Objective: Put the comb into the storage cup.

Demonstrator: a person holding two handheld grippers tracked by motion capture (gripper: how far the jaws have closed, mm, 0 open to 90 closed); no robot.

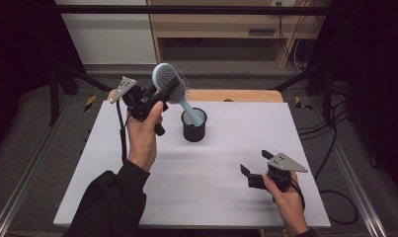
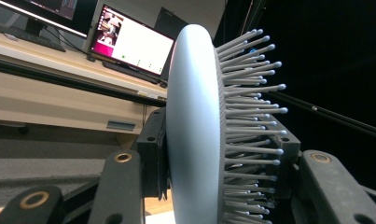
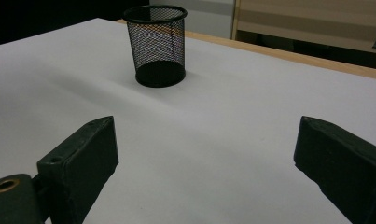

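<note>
My left gripper is raised above the back left of the table, shut on the head of a light blue hairbrush. The brush slants down to the right, and its handle tip hangs at the mouth of a black mesh cup. In the left gripper view the jaws press on the brush from its smooth back and its bristle side. The cup stands upright, and no handle shows through its mesh. My right gripper rests low at the front right, open, with bare table between its jaws.
A white sheet covers the table, with a wooden edge at the back. Beyond it stand a wooden shelf unit and a desk with a lit laptop. Cables trail over the floor at the right.
</note>
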